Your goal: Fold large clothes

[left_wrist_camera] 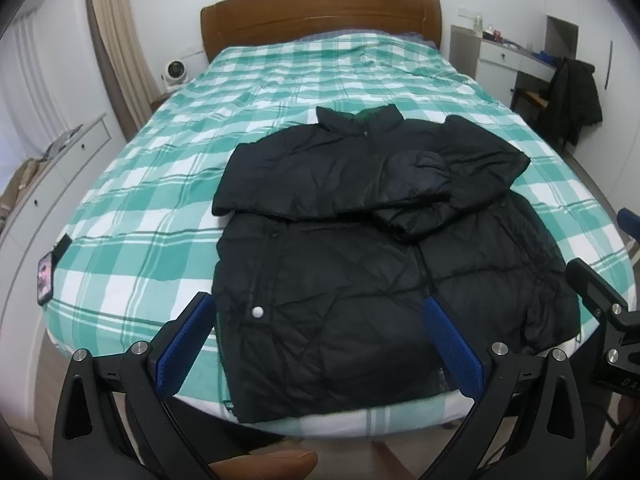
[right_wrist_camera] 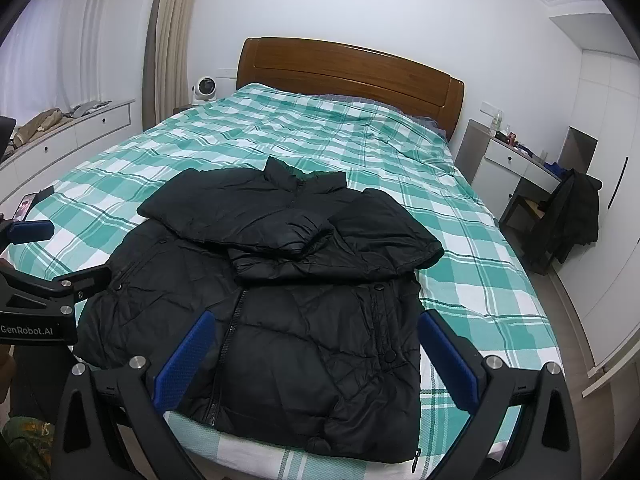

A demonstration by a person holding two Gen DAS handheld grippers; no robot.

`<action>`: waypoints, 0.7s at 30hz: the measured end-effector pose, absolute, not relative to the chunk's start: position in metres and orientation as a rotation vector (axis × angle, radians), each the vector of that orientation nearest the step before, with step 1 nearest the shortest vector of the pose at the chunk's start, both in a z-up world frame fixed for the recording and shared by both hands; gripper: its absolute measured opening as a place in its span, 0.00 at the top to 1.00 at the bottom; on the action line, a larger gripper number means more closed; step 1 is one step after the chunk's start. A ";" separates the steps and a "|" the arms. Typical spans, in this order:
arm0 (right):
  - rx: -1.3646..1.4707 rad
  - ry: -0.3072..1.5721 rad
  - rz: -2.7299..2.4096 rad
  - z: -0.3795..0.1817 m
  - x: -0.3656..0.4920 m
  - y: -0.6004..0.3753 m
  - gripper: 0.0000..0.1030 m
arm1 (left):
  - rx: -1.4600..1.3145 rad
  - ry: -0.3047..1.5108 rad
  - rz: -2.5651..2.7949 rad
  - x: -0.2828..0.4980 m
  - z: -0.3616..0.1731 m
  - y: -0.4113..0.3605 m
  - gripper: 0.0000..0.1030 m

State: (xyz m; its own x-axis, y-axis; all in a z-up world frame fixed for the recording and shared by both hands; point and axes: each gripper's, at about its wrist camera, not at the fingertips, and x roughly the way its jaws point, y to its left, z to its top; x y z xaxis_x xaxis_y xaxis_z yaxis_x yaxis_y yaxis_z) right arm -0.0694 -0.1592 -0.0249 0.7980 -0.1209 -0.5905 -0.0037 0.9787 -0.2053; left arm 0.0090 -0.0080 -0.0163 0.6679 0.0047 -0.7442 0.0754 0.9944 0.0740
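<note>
Across the lower half of both frames, the black puffer jacket (left_wrist_camera: pixel 360 264) lies flat on the green-checked bed (left_wrist_camera: pixel 160 160), front side up, both sleeves already folded across the chest. Its long axis runs from the hem at the bottom of the frame up to the collar (left_wrist_camera: pixel 360 118), toward the wooden headboard (left_wrist_camera: pixel 320 12).

At lower left of the left wrist view, the left gripper (left_wrist_camera: pixel 316 340) hovers over the hem with its jaws fully apart and nothing between them; its pads bracket the jacket's left half. The hem lies directly ahead and below.

In the right wrist view, the right gripper (right_wrist_camera: pixel 316 356) is likewise spread wide and empty, bracketing the zipper (right_wrist_camera: pixel 228 340) and the right half of the hem.

Judgement: each gripper is nearest its own hem corner. The likely next fold carries the hem up along the long axis toward the collar, so both corners should be taken together.
</note>
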 end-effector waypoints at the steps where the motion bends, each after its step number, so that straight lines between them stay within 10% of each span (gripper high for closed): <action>1: -0.200 0.643 -0.064 -0.025 -0.070 -0.159 0.00 | 0.102 0.841 -0.040 0.010 -0.017 -0.008 0.00; 21: -0.208 0.643 -0.060 -0.026 -0.068 -0.160 0.00 | 0.104 0.852 -0.067 0.012 -0.019 -0.013 0.00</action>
State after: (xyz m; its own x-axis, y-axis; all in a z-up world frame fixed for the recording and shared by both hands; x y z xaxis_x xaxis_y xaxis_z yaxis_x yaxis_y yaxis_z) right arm -0.0675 -0.1601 -0.0263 0.7995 -0.1196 -0.5886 -0.0088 0.9775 -0.2105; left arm 0.0123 -0.0129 -0.0190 0.6571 -0.0172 -0.7536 0.1001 0.9929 0.0646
